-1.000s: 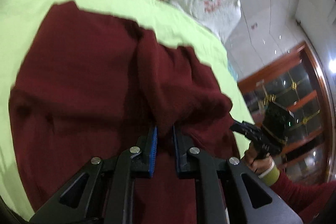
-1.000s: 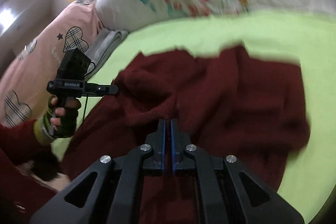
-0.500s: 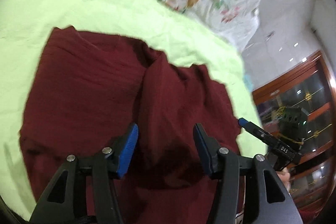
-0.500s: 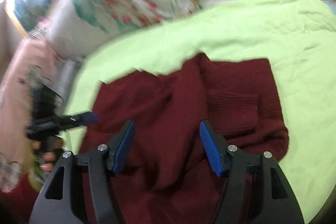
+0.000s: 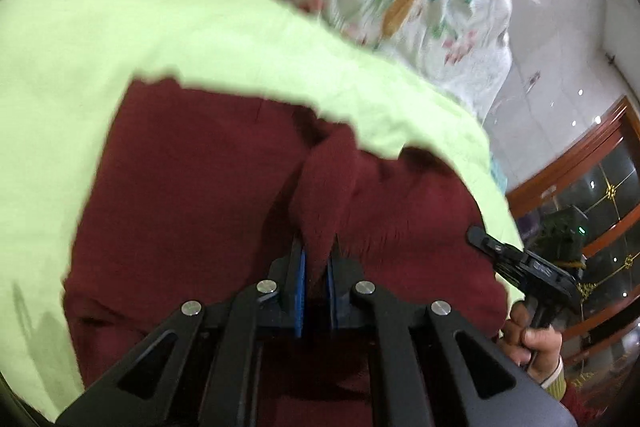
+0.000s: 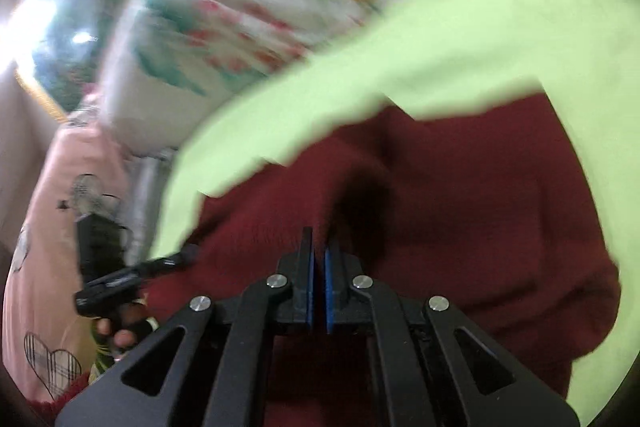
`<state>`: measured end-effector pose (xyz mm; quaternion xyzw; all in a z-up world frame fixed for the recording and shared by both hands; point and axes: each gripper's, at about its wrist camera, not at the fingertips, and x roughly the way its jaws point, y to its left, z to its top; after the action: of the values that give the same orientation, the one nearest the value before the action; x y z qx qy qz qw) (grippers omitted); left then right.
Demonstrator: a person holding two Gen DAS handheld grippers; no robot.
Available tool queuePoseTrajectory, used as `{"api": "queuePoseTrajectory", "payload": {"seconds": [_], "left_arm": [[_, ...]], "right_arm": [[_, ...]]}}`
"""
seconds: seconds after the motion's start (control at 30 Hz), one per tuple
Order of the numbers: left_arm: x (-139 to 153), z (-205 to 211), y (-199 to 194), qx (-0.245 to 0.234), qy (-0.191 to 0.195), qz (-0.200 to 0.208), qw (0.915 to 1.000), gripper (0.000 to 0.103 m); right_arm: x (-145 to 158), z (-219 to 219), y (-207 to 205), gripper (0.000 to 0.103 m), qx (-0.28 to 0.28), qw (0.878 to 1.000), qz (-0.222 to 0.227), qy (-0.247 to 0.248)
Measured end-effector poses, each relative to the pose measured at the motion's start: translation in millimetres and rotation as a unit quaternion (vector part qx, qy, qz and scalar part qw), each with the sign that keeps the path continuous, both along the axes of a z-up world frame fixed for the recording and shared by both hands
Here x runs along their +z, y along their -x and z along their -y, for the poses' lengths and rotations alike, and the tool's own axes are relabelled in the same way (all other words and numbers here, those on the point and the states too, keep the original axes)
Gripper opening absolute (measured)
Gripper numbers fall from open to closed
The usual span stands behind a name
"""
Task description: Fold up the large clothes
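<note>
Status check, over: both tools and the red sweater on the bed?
Left tool closing, sweater fold between its pads. Right tool shut on dark red sweater. Sweater bunched on green sheet. Nothing in the way.

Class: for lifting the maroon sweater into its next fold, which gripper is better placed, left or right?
Probably left: the left gripper has its jaws closing on a raised ridge of the maroon sweater. The right gripper's hold is less clear.

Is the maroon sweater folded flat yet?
No. The maroon sweater lies bunched on the green sheet, a raised ridge pinched in the left gripper.
</note>
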<state>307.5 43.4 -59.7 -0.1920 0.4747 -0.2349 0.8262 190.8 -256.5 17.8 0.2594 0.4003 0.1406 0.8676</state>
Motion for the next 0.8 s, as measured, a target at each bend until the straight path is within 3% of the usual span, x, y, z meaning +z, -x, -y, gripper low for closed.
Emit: {"api": "queuePoseTrajectory", "payload": {"seconds": [0.07,0.23,0.3,0.37,0.43,0.5,0.63,0.73,0.77,0.8], "left_arm": [[-17,4,0,-0.008,-0.009,-0.027,0.9996,0.01],[-14,3,2,0.006,-0.001,-0.028,0.9996,0.022],[-6,-2,3,0.007,-0.009,-0.021,0.9997,0.026],[6,-2,-4,0.006,-0.009,-0.012,0.9999,0.034],[19,0,-14,-0.001,-0.01,-0.007,0.9999,0.042],[27,12,-30,-0.019,-0.015,-0.006,0.9997,0.05],[23,47,-72,-0.04,-0.061,-0.022,0.9971,0.05],[12,64,-101,-0.056,-0.069,-0.044,0.9951,0.047],[8,68,-109,-0.058,-0.066,-0.052,0.9948,0.042],[3,70,-115,-0.064,-0.056,-0.059,0.9947,0.012]], "right_arm": [[-17,13,5,0.009,-0.022,0.999,-0.043,-0.002],[6,22,32,0.019,-0.042,0.999,-0.013,0.026],[18,21,29,0.028,-0.031,0.999,0.002,0.028],[31,16,26,0.05,-0.027,0.999,0.019,0.042],[38,11,12,0.058,-0.02,0.998,0.031,0.055],[38,4,-10,0.058,-0.009,0.998,0.026,0.062],[28,-9,-62,0.058,0.007,0.996,-0.011,0.089],[15,-11,-90,0.057,0.02,0.995,-0.046,0.086],[10,-11,-97,0.045,0.024,0.995,-0.053,0.082],[7,-11,-101,0.028,0.028,0.995,-0.055,0.079]]}}
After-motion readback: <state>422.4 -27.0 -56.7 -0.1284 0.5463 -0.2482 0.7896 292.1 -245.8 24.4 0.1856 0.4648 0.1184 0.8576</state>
